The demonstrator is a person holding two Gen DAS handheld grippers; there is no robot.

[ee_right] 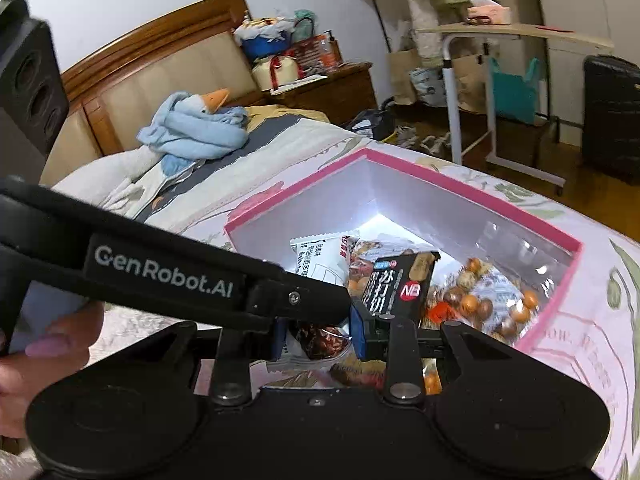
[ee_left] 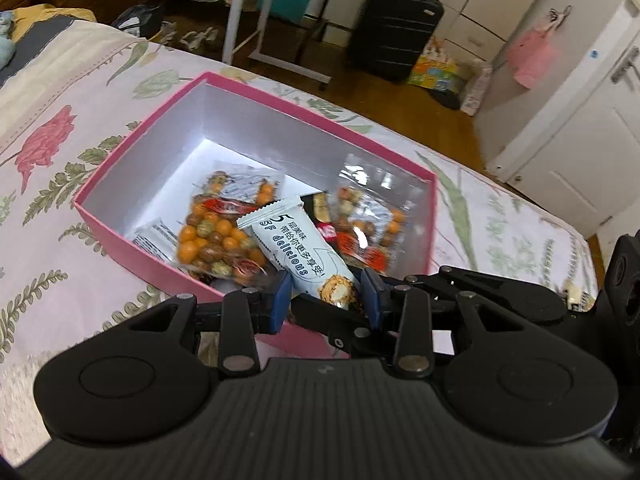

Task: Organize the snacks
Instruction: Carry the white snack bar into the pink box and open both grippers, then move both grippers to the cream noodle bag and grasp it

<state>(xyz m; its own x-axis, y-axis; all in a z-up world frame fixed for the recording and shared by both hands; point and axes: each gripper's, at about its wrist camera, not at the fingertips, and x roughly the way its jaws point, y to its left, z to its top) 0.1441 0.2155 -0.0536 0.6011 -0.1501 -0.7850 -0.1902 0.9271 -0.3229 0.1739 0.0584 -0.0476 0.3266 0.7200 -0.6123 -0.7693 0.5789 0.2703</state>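
Note:
A pink box (ee_left: 120, 176) with a white inside sits on the flowered bedspread; it also shows in the right wrist view (ee_right: 552, 304). In it lie clear bags of coated nuts (ee_left: 212, 236) (ee_right: 480, 300), a black NB cracker pack (ee_right: 396, 280) and other packets. My left gripper (ee_left: 326, 296) is over the box's near edge, its blue pads on either side of a white "5F delicious" packet (ee_left: 296, 248). My right gripper (ee_right: 318, 332) is at the box's near corner, its pads around a clear packet of dark red snacks (ee_right: 320, 342). The left gripper's arm (ee_right: 160, 276) crosses in front.
The bed's far edge runs behind the box, with wooden floor beyond. A black suitcase (ee_left: 394, 28), a white rolling table (ee_right: 516, 36) and bags stand there. A blue plush goose (ee_right: 192, 128) lies by the headboard. A white door (ee_left: 580, 120) is at right.

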